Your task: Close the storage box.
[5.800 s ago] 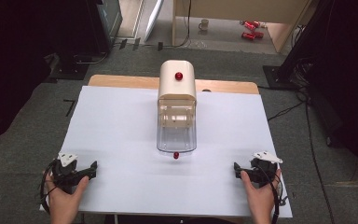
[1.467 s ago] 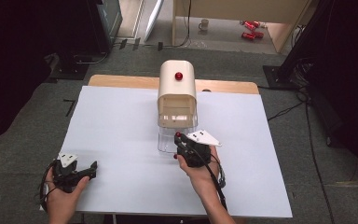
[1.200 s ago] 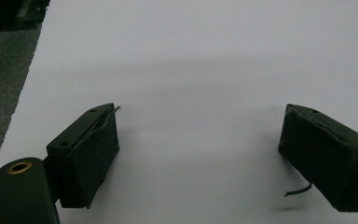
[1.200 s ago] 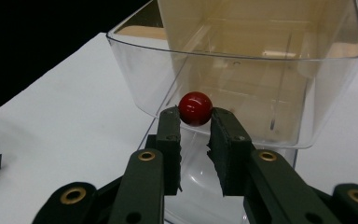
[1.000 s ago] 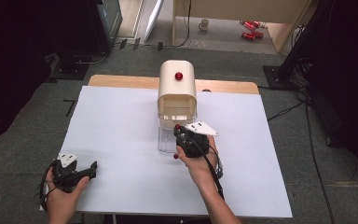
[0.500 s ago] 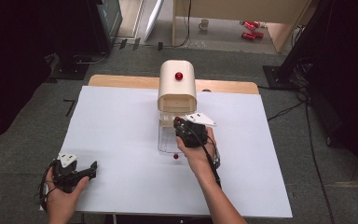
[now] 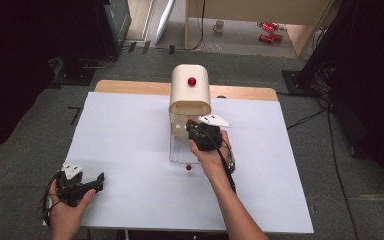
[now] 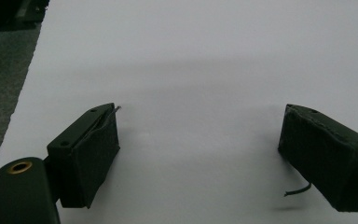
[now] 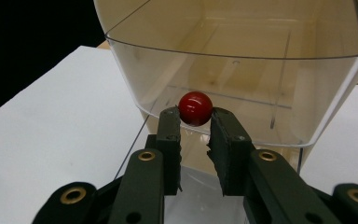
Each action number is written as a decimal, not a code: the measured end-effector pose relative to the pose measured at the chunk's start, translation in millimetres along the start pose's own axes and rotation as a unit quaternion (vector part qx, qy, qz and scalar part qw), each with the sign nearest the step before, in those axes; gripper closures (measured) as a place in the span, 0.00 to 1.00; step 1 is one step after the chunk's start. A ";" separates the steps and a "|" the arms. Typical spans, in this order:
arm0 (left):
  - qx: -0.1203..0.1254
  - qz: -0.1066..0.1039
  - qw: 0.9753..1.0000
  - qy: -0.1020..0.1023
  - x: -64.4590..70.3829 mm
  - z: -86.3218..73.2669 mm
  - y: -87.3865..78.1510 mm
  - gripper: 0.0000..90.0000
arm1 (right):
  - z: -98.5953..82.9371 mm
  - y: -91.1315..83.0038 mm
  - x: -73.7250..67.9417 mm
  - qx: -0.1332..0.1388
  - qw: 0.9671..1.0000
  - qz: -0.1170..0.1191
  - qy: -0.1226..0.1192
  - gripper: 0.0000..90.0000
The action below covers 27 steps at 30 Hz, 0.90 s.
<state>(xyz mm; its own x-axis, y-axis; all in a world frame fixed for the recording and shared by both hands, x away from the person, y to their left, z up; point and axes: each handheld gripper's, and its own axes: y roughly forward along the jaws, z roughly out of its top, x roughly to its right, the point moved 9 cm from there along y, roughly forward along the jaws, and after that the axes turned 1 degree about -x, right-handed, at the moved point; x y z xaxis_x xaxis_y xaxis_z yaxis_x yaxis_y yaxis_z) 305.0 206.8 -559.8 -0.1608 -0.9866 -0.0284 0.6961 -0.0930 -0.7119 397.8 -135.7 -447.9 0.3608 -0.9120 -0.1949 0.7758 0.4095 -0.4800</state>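
My right gripper (image 9: 195,122) is up at the box (image 7: 190,100), which sits at the far middle of the white table (image 7: 130,145). In the right gripper view the jaws are pinching a red knob (image 9: 195,108) on the clear flap (image 9: 233,70). The knob sits right between the jaw tips and both touch it. The flap is lifted, tilted up off the table, and I can see through it into the cream interior of the box.

From the high view, the right gripper (image 7: 198,131) hangs just in front of the box mouth, my right hand (image 7: 211,155) behind it. A second red knob (image 7: 192,81) sits on the box's rounded top. There is a small red spot (image 7: 188,167) on the table nearer to me than the box; I cannot tell what it is.

My left gripper (image 7: 87,184) rests well away from the box, near the table's near left corner, held in my left hand (image 7: 67,210). In its own view the jaws are spread wide over bare white table, with nothing between them.
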 end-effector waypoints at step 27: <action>0.001 0.000 1.000 0.000 0.2 0.0 -0.1 0.14 | -72.9 -58.9 -14.8 -0.038 0.998 0.047 0.005 0.58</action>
<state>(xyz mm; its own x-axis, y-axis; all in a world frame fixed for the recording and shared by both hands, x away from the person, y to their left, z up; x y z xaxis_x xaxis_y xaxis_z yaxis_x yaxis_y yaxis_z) 304.9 206.7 -559.7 -0.1611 -0.9865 -0.0295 0.6974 -0.0926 -0.7107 309.0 -147.9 -479.0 0.4238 -0.8705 -0.2504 0.6975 0.4900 -0.5229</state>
